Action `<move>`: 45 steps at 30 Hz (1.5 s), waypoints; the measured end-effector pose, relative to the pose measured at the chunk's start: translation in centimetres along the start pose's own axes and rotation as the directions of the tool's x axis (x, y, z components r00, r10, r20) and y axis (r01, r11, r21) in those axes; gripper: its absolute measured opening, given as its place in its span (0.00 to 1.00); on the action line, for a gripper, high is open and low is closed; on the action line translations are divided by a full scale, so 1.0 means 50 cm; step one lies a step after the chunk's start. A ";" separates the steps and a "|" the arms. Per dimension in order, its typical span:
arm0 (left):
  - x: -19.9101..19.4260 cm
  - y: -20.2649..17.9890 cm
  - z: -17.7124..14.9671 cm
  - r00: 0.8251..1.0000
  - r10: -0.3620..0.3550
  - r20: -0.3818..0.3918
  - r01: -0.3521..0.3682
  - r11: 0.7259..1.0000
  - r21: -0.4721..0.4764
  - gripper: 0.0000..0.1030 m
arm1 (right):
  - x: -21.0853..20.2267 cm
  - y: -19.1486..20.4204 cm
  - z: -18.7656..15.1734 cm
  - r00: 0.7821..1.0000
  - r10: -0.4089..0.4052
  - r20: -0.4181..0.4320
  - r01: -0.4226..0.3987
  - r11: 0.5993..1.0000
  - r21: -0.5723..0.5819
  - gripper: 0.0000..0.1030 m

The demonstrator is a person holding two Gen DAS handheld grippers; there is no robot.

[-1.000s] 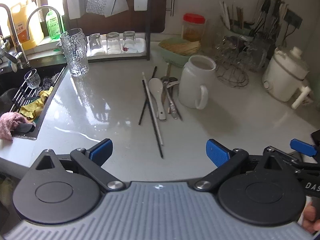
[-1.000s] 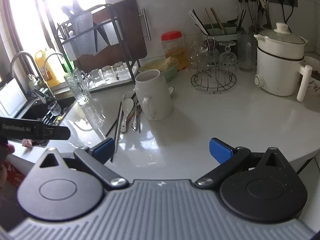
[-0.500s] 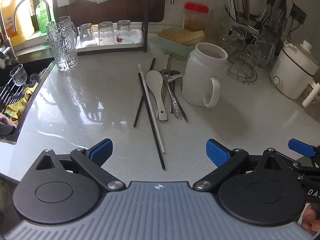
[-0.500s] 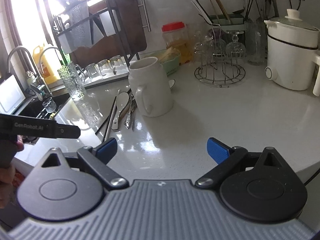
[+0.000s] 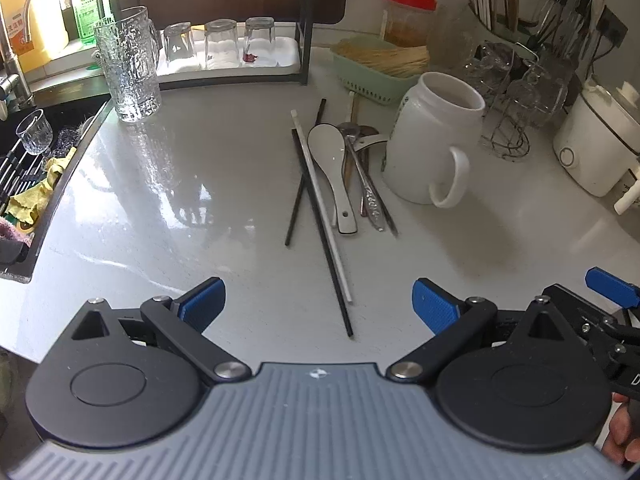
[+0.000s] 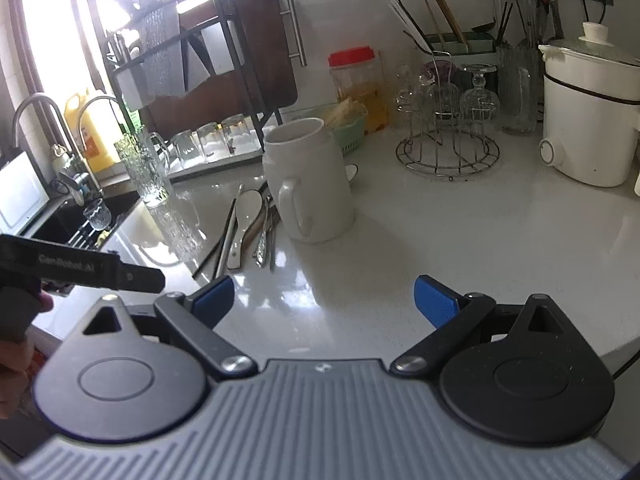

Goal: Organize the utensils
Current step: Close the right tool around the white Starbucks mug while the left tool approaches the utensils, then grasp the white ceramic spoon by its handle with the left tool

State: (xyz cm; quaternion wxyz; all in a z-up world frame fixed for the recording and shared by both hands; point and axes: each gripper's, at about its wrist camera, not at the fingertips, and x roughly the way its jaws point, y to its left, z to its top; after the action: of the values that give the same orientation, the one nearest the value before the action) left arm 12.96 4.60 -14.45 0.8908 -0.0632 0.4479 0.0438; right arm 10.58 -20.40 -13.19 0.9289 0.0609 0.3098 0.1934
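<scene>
A loose pile of utensils lies on the white counter: a long black chopstick (image 5: 344, 312), a white chopstick (image 5: 298, 124), a white ceramic spoon (image 5: 328, 148) and metal spoons (image 5: 370, 196). A tall white mug (image 5: 432, 152) stands just right of them. My left gripper (image 5: 318, 306) hangs open above the near end of the chopsticks and holds nothing. My right gripper (image 6: 323, 298) is over bare counter in front of the mug (image 6: 308, 184), with the spoon (image 6: 248, 208) and chopsticks (image 6: 226, 232) to its left. Its jaws are opening and nothing is between them.
A glass pitcher (image 5: 130, 68) stands by the sink (image 5: 24, 184) at the left. A dish rack (image 5: 224, 60) with upturned glasses lines the back, beside a green basket (image 5: 376, 68), a red-lidded jar (image 6: 358, 84), a wire glass stand (image 6: 448, 148) and a white cooker (image 6: 588, 120).
Both grippers have come forward and down toward the utensil pile, so the mug and chopsticks look larger and nearer. Nothing has been picked up.
</scene>
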 end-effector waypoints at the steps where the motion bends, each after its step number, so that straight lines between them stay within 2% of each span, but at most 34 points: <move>1: 0.005 0.003 0.003 1.000 0.003 -0.005 -0.003 1.000 0.002 0.98 | 0.003 0.001 -0.001 1.000 -0.002 0.000 0.002 1.000 -0.003 0.96; 7: 0.027 0.019 0.034 0.999 0.023 -0.038 -0.024 1.000 -0.006 0.98 | 0.045 -0.003 0.009 0.999 -0.011 -0.040 0.011 1.000 -0.006 0.96; 12: 0.037 0.024 0.078 0.997 0.034 -0.064 -0.033 0.999 0.007 0.98 | 0.073 -0.004 0.046 0.998 -0.019 -0.053 0.018 1.000 -0.006 0.96; 17: 0.060 0.024 0.140 0.995 0.007 -0.104 -0.010 1.000 -0.027 0.98 | 0.110 0.001 0.104 0.997 -0.018 -0.077 0.016 0.999 -0.030 0.96; 24: 0.114 0.028 0.216 0.993 -0.001 -0.120 -0.003 0.999 -0.035 0.98 | 0.186 0.022 0.154 0.994 0.001 -0.106 -0.009 0.997 -0.082 0.96; 32: 0.201 0.043 0.261 0.985 -0.005 -0.172 0.000 1.000 -0.030 0.98 | 0.271 0.041 0.173 0.991 -0.017 -0.132 0.002 0.994 -0.109 0.95; 38: 0.253 0.036 0.286 0.981 -0.030 -0.191 0.029 1.000 -0.005 0.97 | 0.319 0.061 0.179 0.991 -0.048 -0.127 0.027 0.987 -0.161 0.95; 40: 0.263 0.034 0.295 0.980 -0.068 -0.184 0.069 0.998 -0.003 0.97 | 0.331 0.066 0.181 0.990 -0.072 -0.124 0.049 0.982 -0.182 0.95; 44: 0.279 0.018 0.309 0.984 -0.088 -0.158 0.096 0.994 0.044 0.96 | 0.344 0.069 0.185 0.990 -0.097 -0.107 0.074 0.977 -0.200 0.88; 45: 0.284 0.017 0.310 0.983 -0.092 -0.160 0.100 0.994 0.046 0.92 | 0.343 0.067 0.185 0.990 -0.093 -0.108 0.070 0.978 -0.198 0.88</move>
State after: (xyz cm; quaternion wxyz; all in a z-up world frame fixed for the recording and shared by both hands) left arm 33.59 8.07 -16.77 0.8551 -0.0638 0.5142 -0.0165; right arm 27.63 -10.44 -14.45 0.9179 -0.0538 0.3454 0.1875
